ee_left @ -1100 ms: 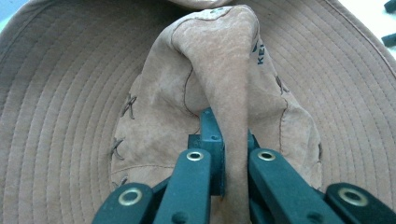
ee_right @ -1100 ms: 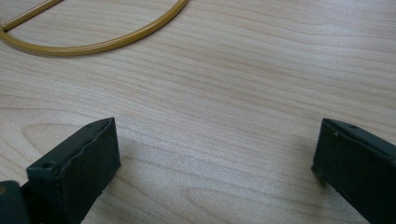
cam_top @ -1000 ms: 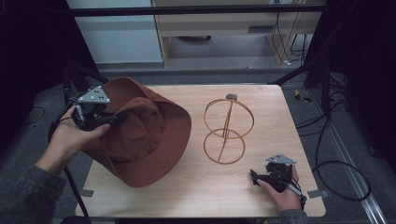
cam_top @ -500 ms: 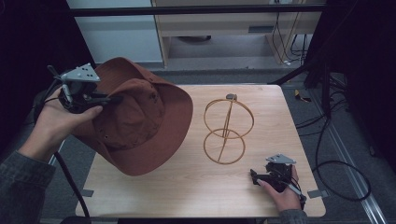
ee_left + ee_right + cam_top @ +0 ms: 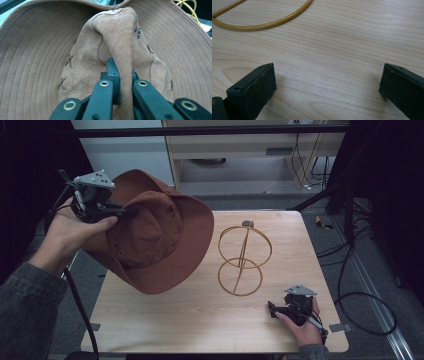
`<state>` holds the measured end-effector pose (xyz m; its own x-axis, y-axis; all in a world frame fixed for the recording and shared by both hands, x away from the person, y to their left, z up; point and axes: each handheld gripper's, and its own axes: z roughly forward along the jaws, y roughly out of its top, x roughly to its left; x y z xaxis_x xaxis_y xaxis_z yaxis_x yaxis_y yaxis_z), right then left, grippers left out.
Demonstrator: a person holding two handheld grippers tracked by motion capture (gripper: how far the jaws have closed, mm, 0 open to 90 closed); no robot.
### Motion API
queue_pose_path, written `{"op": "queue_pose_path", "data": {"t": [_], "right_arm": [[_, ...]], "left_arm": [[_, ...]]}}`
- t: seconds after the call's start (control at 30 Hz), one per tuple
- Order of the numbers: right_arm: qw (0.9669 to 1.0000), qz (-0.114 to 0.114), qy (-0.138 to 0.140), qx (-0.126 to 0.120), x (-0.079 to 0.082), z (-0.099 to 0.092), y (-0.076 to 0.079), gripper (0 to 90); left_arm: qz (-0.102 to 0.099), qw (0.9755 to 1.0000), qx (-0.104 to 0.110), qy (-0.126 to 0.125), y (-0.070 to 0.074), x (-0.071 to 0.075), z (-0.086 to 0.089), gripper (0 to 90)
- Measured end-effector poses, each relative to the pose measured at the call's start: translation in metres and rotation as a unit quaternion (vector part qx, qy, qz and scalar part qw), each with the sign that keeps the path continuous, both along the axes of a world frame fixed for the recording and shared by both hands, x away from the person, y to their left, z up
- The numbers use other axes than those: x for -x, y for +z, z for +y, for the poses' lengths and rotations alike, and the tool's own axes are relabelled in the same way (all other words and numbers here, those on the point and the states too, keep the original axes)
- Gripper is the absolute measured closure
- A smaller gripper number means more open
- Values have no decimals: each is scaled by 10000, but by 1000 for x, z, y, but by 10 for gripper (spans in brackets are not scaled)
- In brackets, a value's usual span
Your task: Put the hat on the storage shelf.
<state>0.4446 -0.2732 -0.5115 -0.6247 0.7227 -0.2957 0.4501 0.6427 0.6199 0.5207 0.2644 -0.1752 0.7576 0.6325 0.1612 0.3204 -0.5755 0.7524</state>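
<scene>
A brown wide-brimmed hat (image 5: 160,237) hangs tilted in the air over the table's left side. My left gripper (image 5: 127,211) is shut on a pinched fold of its crown (image 5: 125,62), the black jaws closed on either side of the suede. A gold wire stand (image 5: 242,257) made of two rings on a stem rises upright at the table's middle. My right gripper (image 5: 274,309) rests low on the wood near the front right corner, open with nothing between its fingers (image 5: 252,92). An arc of the stand's base ring (image 5: 262,25) lies just ahead of it.
The light wooden table (image 5: 200,325) has bare wood across its front and right. Cables (image 5: 360,285) trail over the grey floor on the right. A cabinet (image 5: 240,150) stands behind the table.
The left hand has lifted the hat off the table and carried it up and leftward, tilting it. The right gripper and the wire stand have stayed put.
</scene>
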Motion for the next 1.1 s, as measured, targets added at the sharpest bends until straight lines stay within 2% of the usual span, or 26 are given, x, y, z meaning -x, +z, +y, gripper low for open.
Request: {"op": "queue_pose_path", "data": {"t": [0.37, 0.83, 1.1], "right_arm": [[10000, 2, 2, -1, 0, 0, 0, 7], [10000, 5, 3, -3, 0, 0, 0, 7], [10000, 0, 4, -5, 0, 0, 0, 7]], "left_arm": [[-94, 9999, -8, -75, 18, -7, -19, 887], [-189, 9987, -158, -448, 31, -10, -74, 886], [-216, 9984, -124, -515, 35, -11, -88, 887]]}}
